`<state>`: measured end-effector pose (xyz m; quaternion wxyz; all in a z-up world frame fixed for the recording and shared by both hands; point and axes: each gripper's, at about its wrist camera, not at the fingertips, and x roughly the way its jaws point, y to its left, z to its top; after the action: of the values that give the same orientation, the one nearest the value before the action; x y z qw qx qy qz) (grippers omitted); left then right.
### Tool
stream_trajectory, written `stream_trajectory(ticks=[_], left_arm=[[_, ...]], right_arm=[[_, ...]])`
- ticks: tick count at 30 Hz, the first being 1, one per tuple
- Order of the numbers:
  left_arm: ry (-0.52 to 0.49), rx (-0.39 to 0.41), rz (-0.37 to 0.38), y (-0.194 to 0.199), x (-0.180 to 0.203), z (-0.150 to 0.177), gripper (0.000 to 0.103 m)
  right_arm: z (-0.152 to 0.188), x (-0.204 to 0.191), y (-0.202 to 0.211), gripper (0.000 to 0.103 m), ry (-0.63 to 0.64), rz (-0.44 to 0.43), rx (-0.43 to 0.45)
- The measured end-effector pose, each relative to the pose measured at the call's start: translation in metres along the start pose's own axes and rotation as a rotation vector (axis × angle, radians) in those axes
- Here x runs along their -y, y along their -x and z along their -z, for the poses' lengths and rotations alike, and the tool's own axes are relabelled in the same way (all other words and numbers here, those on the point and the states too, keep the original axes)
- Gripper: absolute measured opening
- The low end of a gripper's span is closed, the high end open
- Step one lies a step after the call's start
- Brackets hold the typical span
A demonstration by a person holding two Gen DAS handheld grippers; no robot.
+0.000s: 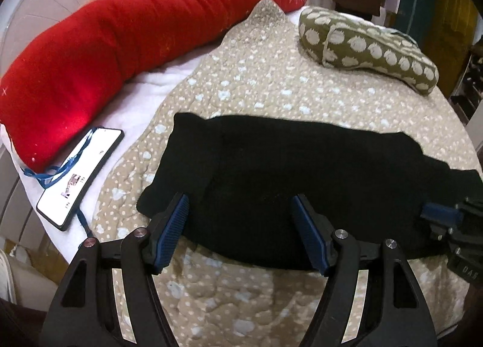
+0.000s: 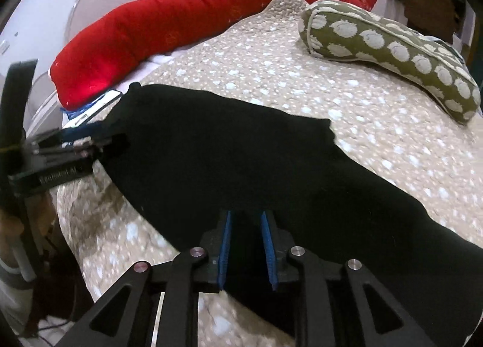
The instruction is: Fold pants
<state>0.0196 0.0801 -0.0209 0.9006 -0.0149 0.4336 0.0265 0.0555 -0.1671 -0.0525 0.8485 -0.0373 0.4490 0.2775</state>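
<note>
Black pants (image 1: pixel 286 171) lie across the beige dotted quilt (image 1: pixel 256 81), folded lengthwise. My left gripper (image 1: pixel 240 205) is open, its blue-padded fingers over the near edge of the pants, holding nothing. My right gripper (image 2: pixel 247 220) has its jaws narrowly apart with black pants cloth (image 2: pixel 241 159) between the pads, at the near edge of the fabric. The right gripper also shows in the left wrist view (image 1: pixel 443 214) at the pants' right end. The left gripper shows in the right wrist view (image 2: pixel 99 144) at the pants' left end.
A long red pillow (image 1: pixel 120 54) runs along the far left. An olive dotted bolster (image 1: pixel 368 48) lies at the back right. A phone (image 1: pixel 81 178) with a blue lanyard rests on the white sheet at left. The bed edge falls away at right.
</note>
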Motion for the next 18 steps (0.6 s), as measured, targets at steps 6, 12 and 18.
stream_trajectory(ticks=[6, 12, 18], left_arm=[[-0.053, 0.017, 0.053, 0.014, 0.029, 0.000, 0.072], [-0.087, -0.011, 0.121, 0.007, 0.067, 0.002, 0.072], [-0.204, -0.040, 0.204, 0.000, 0.127, 0.008, 0.072]], right_arm=[[0.019, 0.020, 0.018, 0.020, -0.043, 0.037, 0.019], [0.055, 0.062, 0.038, 0.020, -0.144, 0.070, 0.011], [0.116, 0.116, 0.081, 0.022, -0.322, 0.170, 0.025]])
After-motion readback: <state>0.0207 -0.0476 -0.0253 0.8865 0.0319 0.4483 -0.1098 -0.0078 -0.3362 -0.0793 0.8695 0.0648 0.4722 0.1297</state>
